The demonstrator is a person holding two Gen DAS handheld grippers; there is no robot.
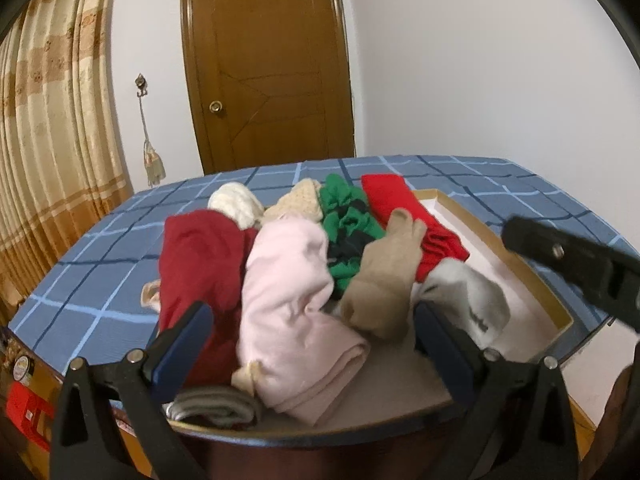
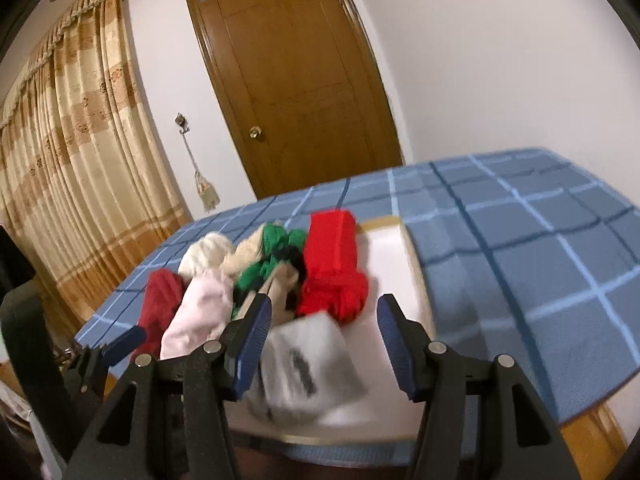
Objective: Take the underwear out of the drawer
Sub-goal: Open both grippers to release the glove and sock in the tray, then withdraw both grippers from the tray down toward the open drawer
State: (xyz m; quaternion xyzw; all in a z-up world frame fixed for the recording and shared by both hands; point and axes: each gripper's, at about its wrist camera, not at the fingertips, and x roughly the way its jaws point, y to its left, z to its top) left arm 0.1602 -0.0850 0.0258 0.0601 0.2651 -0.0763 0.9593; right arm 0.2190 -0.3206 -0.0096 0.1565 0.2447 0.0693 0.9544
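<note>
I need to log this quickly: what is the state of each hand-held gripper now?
Left hand-held gripper: open, holding nothing; the pink garment lies between its fingers.
Right hand-held gripper: open, holding nothing, above the white sock.

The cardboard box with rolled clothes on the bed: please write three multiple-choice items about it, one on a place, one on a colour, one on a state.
1. Where does the shallow cardboard box stand?
A. On the blue checked bedspread
B. On the floor
C. On a shelf

2. What colour is the rolled garment lying directly between the dark red roll and the tan roll?
A. Yellow
B. Pale pink
C. Black

3. How does the left gripper stand?
A. Shut on the bright red roll
B. Shut on the white sock
C. Open, its blue fingers apart

Answers:
1 A: checked cloth shows around the box.
2 B: the pale pink roll lies between them.
3 C: in the left wrist view, both fingers stand wide on either side of the pile, pressing nothing.
</note>
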